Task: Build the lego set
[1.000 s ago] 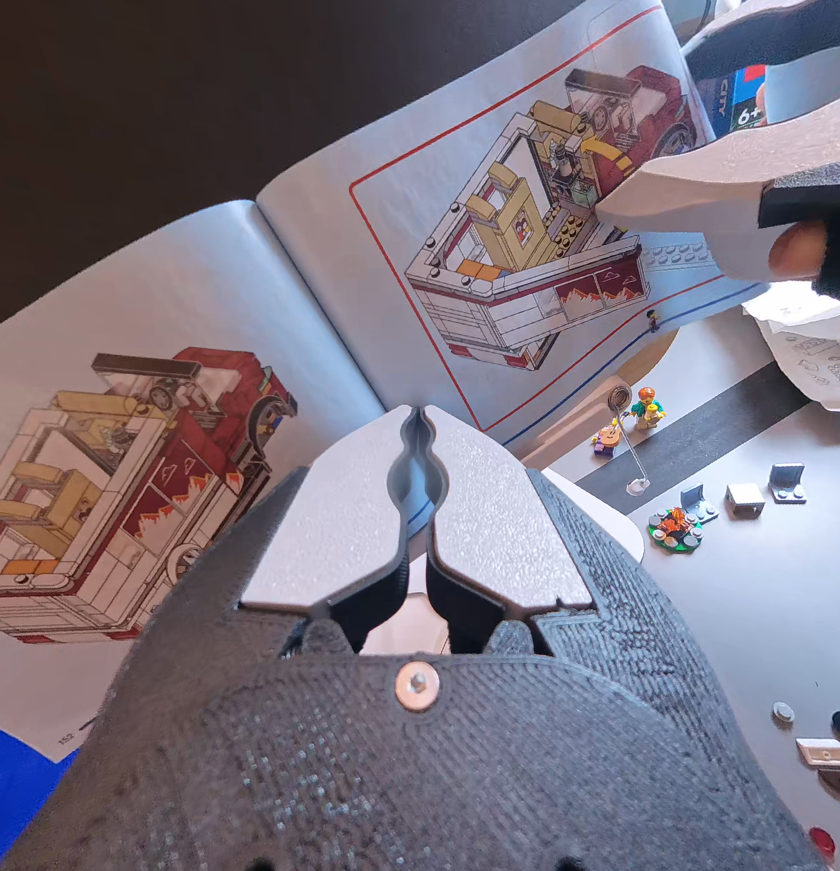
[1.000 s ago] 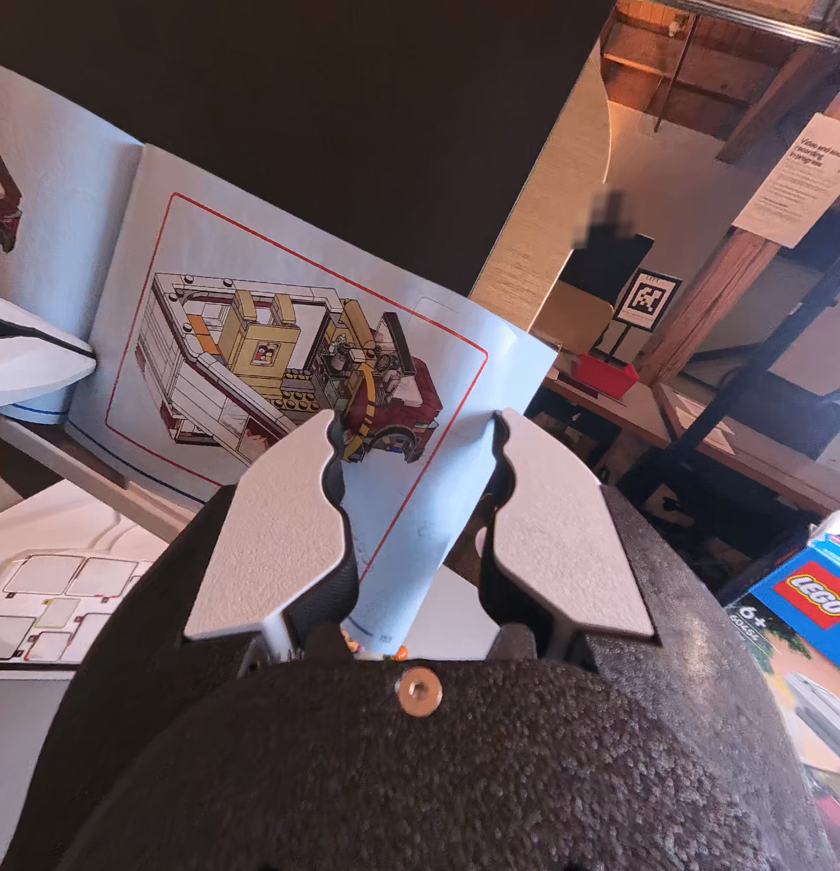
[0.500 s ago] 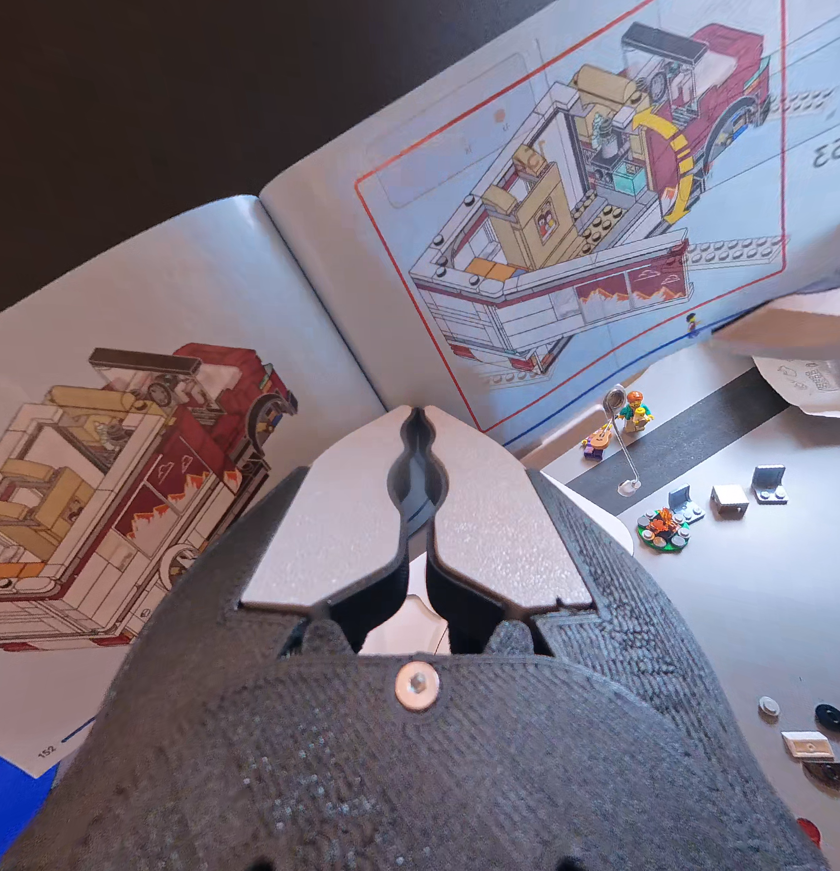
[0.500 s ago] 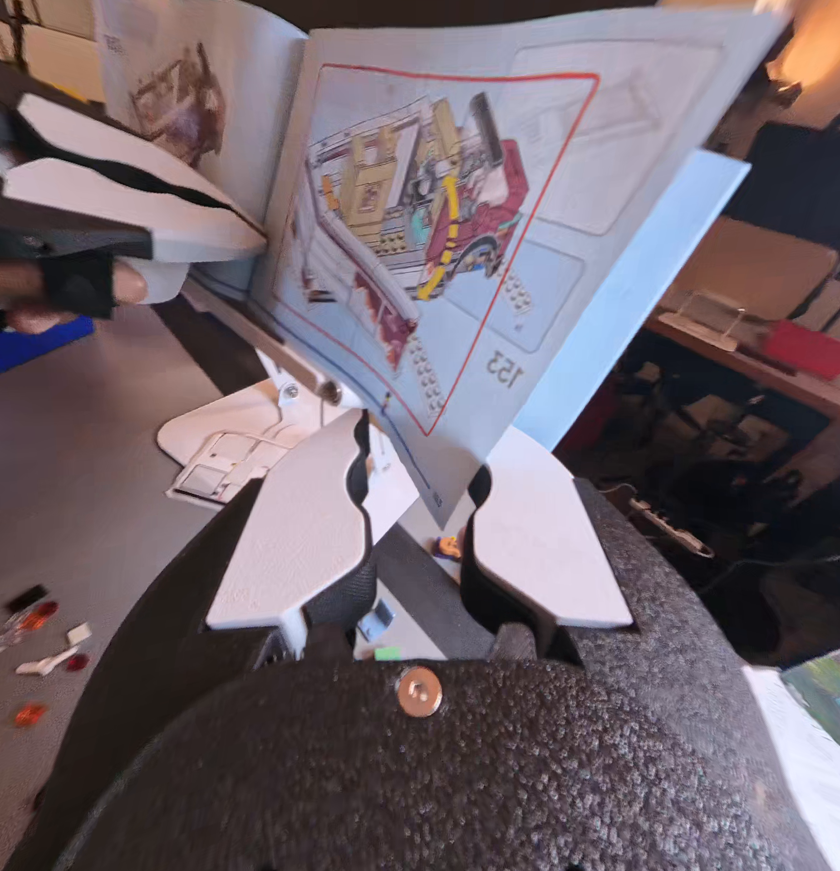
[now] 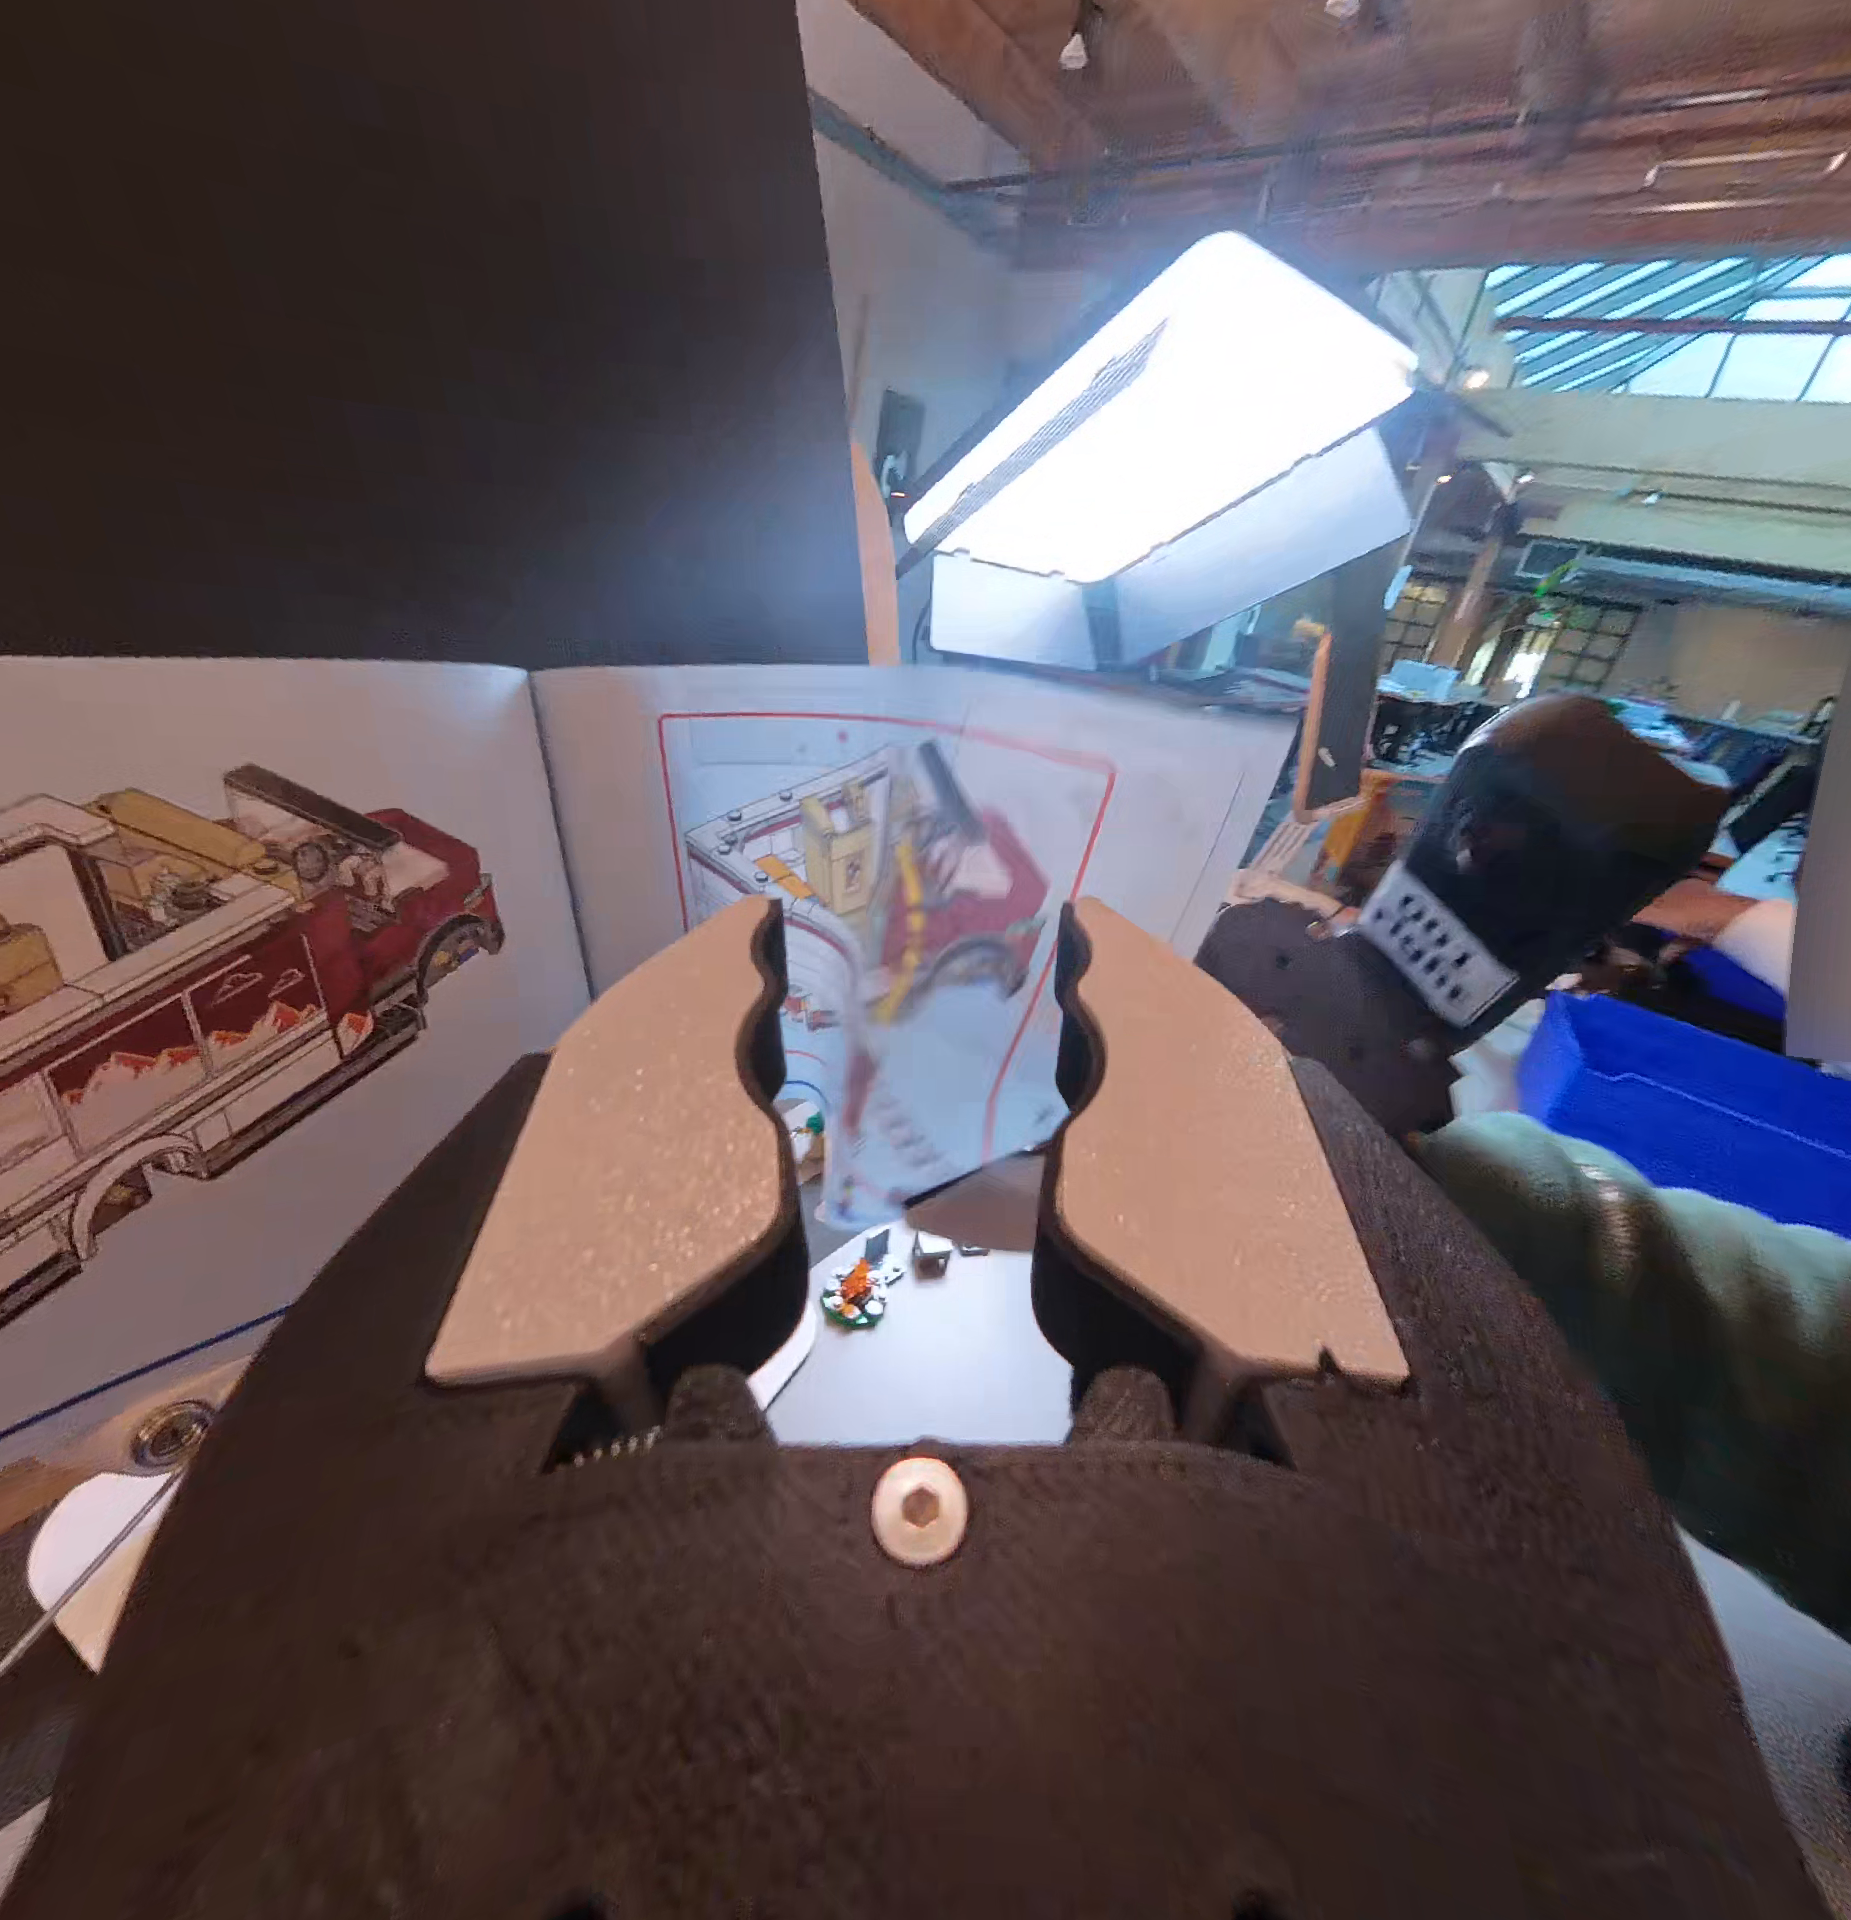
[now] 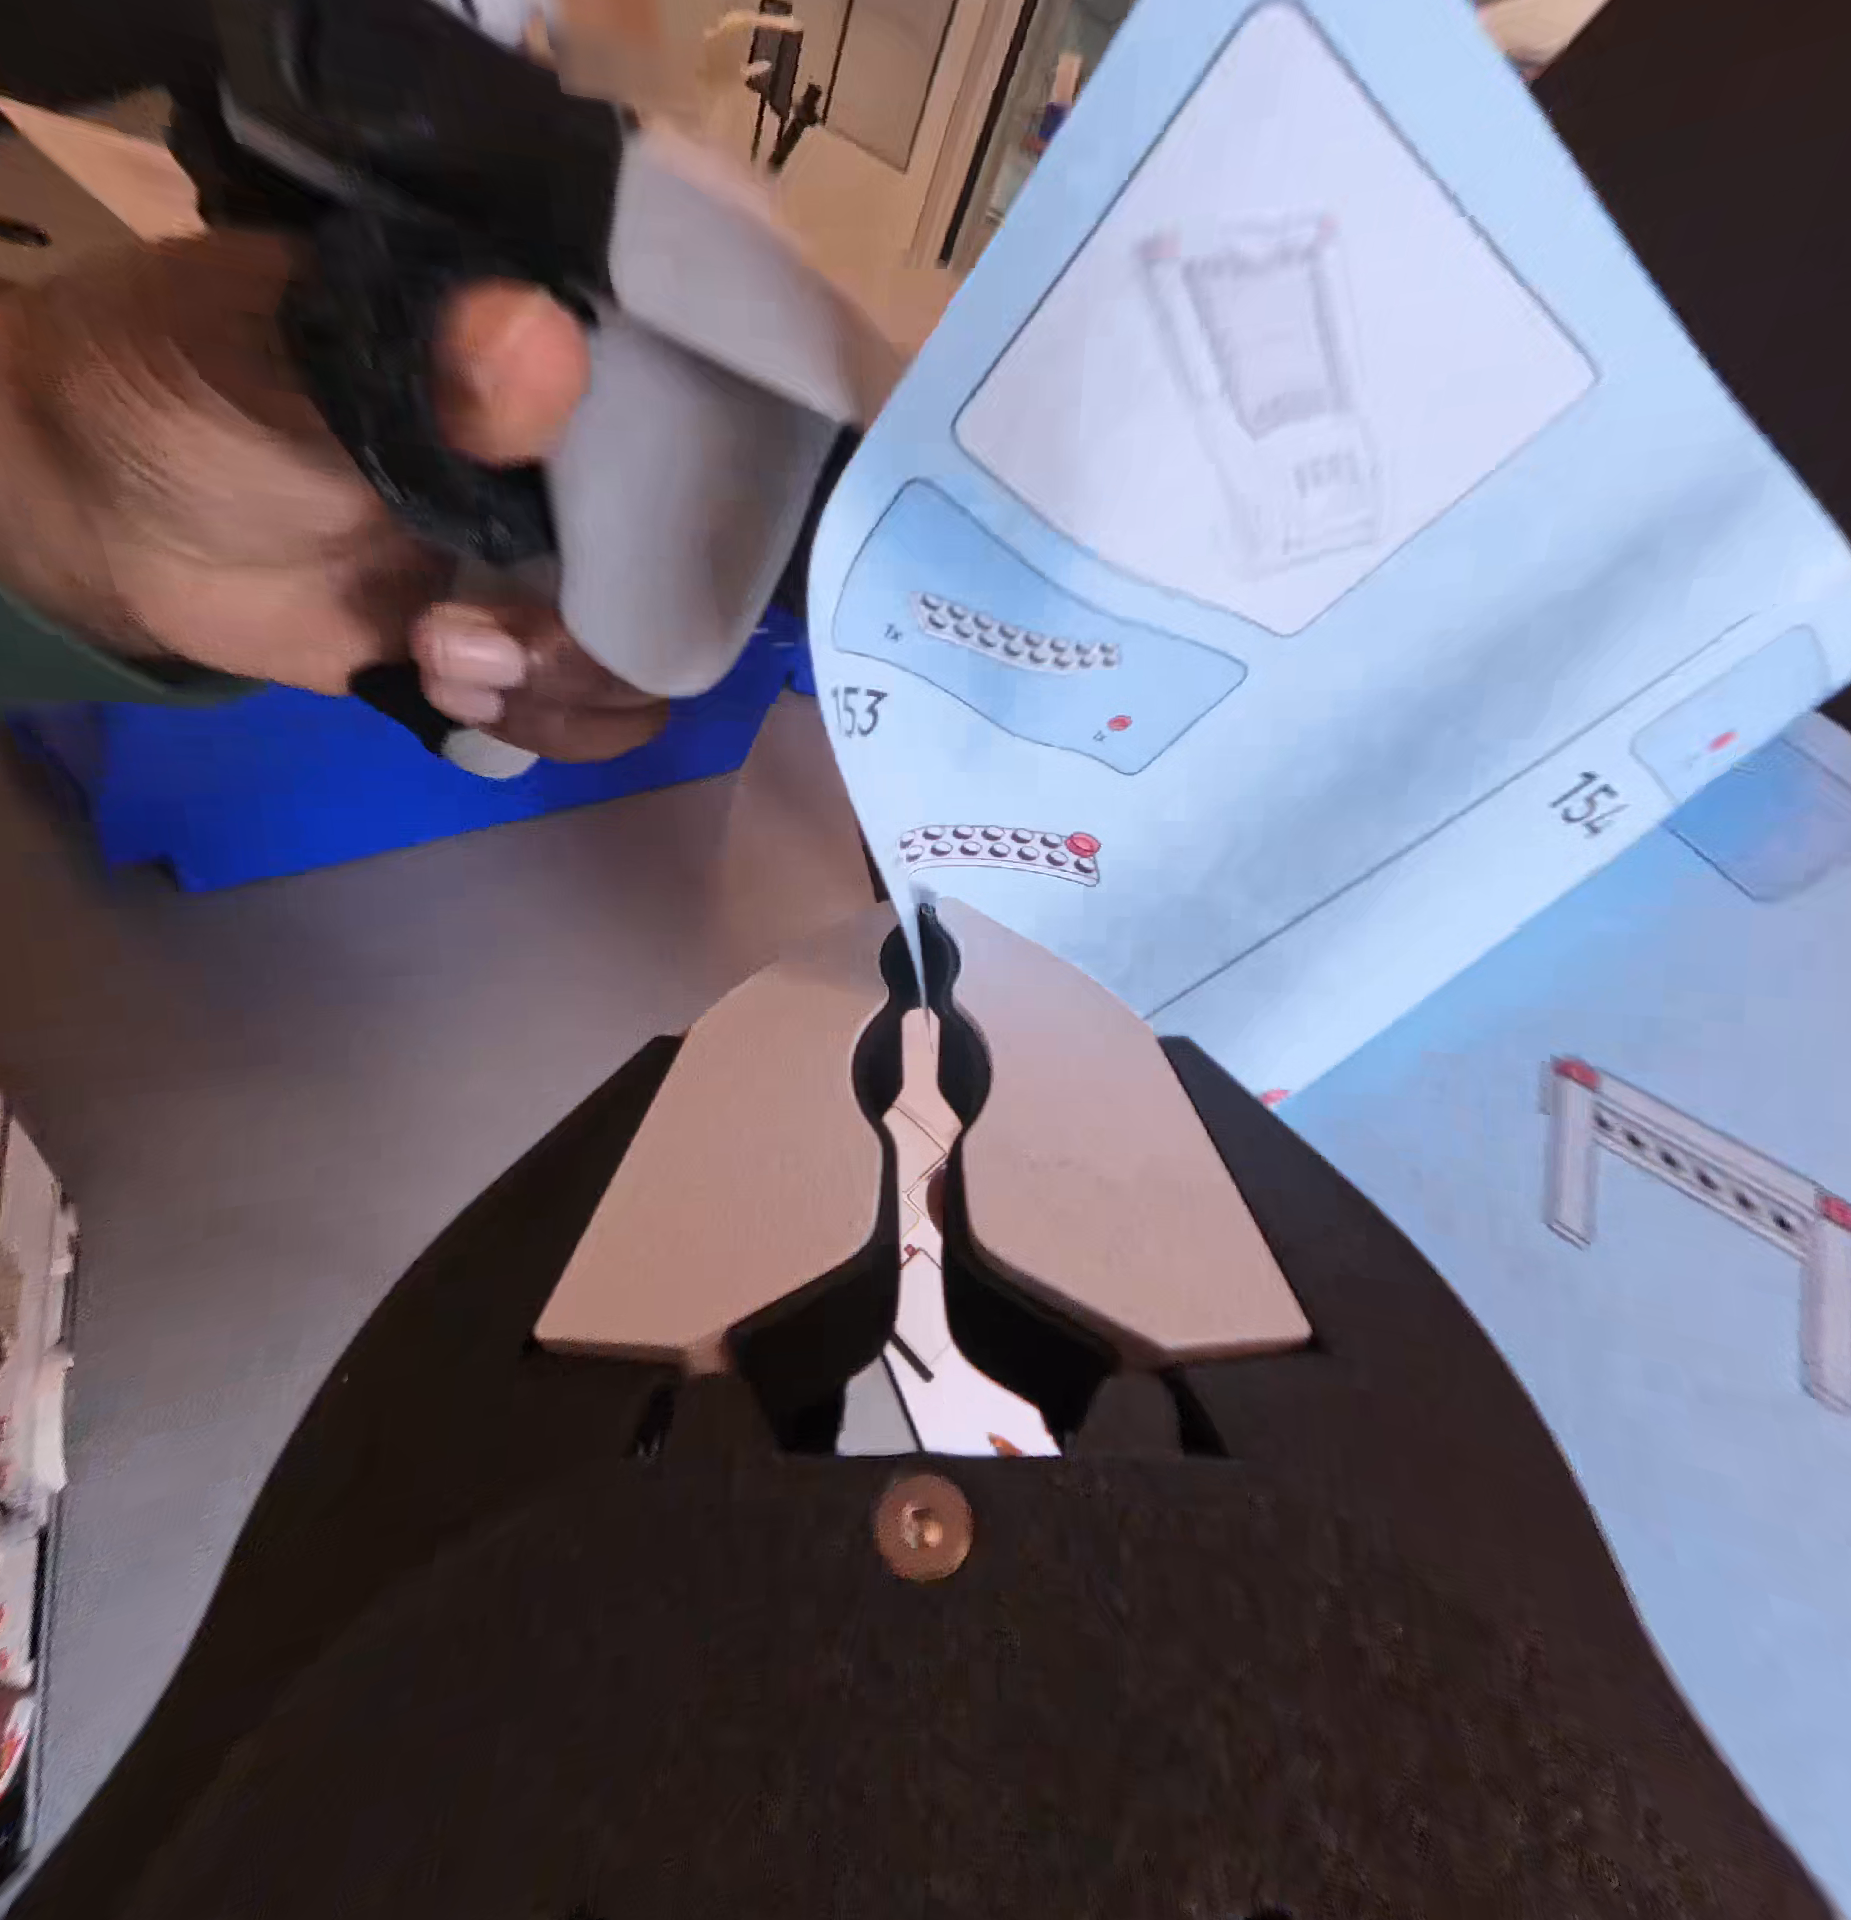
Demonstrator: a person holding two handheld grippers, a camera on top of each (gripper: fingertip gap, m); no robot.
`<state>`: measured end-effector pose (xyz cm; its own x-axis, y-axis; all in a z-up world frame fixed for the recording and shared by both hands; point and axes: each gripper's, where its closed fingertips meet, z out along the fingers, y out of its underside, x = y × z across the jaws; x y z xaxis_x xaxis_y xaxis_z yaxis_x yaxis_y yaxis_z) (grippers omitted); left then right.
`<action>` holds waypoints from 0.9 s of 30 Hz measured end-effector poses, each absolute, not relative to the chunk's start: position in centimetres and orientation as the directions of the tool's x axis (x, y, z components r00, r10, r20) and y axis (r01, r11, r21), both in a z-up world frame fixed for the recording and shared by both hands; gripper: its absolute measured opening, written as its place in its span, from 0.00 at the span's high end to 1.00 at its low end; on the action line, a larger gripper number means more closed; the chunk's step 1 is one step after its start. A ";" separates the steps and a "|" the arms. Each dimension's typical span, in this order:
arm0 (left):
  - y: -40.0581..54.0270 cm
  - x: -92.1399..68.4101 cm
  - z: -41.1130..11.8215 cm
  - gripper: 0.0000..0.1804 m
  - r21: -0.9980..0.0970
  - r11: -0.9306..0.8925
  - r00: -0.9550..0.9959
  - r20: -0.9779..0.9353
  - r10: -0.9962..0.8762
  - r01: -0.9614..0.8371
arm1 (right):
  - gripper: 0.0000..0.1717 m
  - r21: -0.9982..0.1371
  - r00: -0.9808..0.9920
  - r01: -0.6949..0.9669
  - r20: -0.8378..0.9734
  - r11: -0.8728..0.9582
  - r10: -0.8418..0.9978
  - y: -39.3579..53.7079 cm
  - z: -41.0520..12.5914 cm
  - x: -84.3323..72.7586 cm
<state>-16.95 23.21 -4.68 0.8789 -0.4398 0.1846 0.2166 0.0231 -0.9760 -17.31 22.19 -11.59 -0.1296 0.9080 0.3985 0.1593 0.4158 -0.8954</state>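
**Two grippers at an open instruction booklet: one clamped on a page, one spread and bare**

Two hand-held grippers are recorded at an instruction booklet (image 5: 277,935) that stands open and upright on a grey table (image 5: 931,1361), in front of a dark backdrop.

Right gripper (image 6: 923,935): the jaws are closed together, and the lower edge of a pale blue page (image 6: 1316,623) is pinched between the fingertips (image 6: 1014,997). The page is lifted and curls up and to the right of the gripper; printed building steps are shown on it. A second pale blue page (image 6: 1627,1351) lies behind it on the right. In the left wrist view the same lifted page (image 5: 900,935) appears blurred beside the booklet's spine, with the right gripper's black body (image 5: 1523,883) and a green sleeve (image 5: 1679,1351) to its right.

Left gripper (image 5: 916,935): the jaws stand well apart and nothing is pressed between the fingers (image 5: 672,1091); the lifted page is seen beyond them, not in the grasp. In the right wrist view this gripper is seen blurred at upper left, gripped by a hand (image 6: 173,468).

Surroundings: small toy brick pieces (image 5: 859,1294) lie on the table beneath the lifted page. A blue bin (image 5: 1679,1122) sits at the right, and a bright light panel (image 5: 1160,416) hangs above.
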 end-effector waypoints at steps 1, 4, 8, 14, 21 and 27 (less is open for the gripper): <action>22.8 -17.1 -4.4 0.71 -0.974 0.012 0.871 0.195 -0.451 0.224 | 1.00 -0.886 -0.134 0.170 0.412 0.430 0.901 21.8 -11.9 -18.3; 22.4 -17.9 -5.1 0.73 -0.989 -0.053 0.899 0.150 -0.412 0.141 | 1.00 -0.875 -0.138 0.188 0.425 0.445 0.894 21.0 -12.4 -20.7; 22.2 -21.7 -5.8 0.86 -0.999 -0.044 0.977 -0.020 -0.211 -0.030 | 1.00 -0.904 -0.094 0.167 0.383 0.394 0.919 20.7 -11.5 -22.8; 21.3 -24.3 -6.2 0.78 -0.996 -0.088 0.992 0.014 -0.129 0.003 | 1.00 -0.915 -0.057 0.173 0.359 0.364 0.931 20.8 -11.5 -24.0; 22.4 -28.7 -8.1 0.98 -0.977 -0.155 0.988 0.152 -0.036 0.145 | 0.99 -0.886 -0.013 0.225 0.412 0.405 0.911 21.0 -13.1 -25.4; 22.0 -28.9 -8.5 0.77 -0.934 -0.167 0.936 0.335 -0.110 0.315 | 1.00 -0.883 -0.001 0.200 0.434 0.425 0.901 21.0 -13.3 -26.3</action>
<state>-28.94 21.97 -8.47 0.9357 -0.1103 0.3351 0.3148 -0.1673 -0.9343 -26.30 20.97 -13.26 -0.0009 0.9010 0.4339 0.2003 0.4253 -0.8826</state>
